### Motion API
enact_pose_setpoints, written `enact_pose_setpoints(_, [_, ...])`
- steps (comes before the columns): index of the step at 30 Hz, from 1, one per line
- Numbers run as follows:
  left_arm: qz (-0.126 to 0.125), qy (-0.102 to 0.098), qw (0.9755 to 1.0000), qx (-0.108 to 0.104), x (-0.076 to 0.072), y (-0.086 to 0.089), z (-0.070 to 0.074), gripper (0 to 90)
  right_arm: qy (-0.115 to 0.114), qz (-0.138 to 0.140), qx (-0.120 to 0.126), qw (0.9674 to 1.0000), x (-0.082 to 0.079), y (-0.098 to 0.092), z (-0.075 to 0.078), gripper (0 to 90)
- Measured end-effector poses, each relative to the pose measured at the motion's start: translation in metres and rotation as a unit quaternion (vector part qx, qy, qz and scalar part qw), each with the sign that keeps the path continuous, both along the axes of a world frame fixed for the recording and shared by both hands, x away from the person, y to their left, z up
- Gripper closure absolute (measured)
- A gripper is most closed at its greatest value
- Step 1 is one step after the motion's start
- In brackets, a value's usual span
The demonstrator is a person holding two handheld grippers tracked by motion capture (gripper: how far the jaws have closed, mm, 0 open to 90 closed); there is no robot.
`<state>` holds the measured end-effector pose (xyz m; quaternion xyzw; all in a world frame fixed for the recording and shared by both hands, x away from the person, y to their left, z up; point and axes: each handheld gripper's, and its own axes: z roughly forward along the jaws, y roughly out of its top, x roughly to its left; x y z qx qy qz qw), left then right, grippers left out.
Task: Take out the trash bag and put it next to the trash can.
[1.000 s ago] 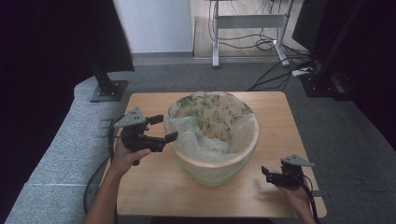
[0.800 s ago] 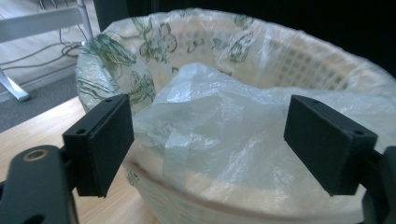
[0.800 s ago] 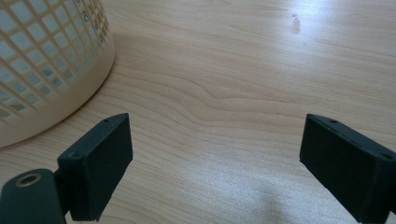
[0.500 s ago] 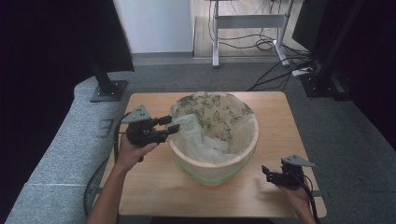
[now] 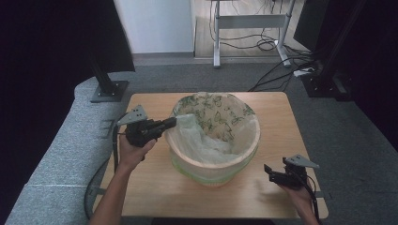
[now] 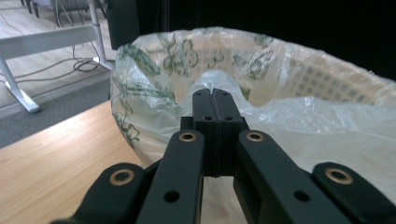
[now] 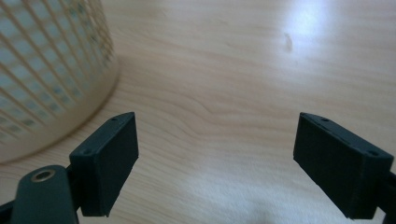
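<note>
Left gripper (image 5: 172, 121) pinching bag (image 5: 197, 140) edge at basket (image 5: 220, 168) rim, jaws just closed; right gripper (image 7: 215, 163) spread, near table (image 5: 155, 187) front-right corner.

The clear plastic bag liner (image 6: 299, 121), printed with green butterflies, drapes loosely inside a pale lattice basket (image 5: 220, 171); its crumpled upper edge bunches just beyond the closed fingers (image 6: 205, 109), pinched between them. The basket stands upright beyond those fingers.
</note>
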<state>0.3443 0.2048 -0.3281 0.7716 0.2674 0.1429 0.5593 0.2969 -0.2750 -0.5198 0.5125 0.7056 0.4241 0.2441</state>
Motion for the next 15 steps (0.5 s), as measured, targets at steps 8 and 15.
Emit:
enact_pose_setpoints(8, [-0.014, -0.003, 0.9995, -0.029, 0.003, -0.002, 0.017, 90.0, -0.058, 0.048, 0.049, 0.9959, -0.005, 0.001, 0.039, 14.5])
enact_pose_setpoints(15, [-0.016, -0.005, 0.9992, -0.035, 0.006, -0.006, 0.028, 90.0, -0.099, 0.12, 0.071, 0.9853, -0.013, 0.01, 0.099, 14.5])
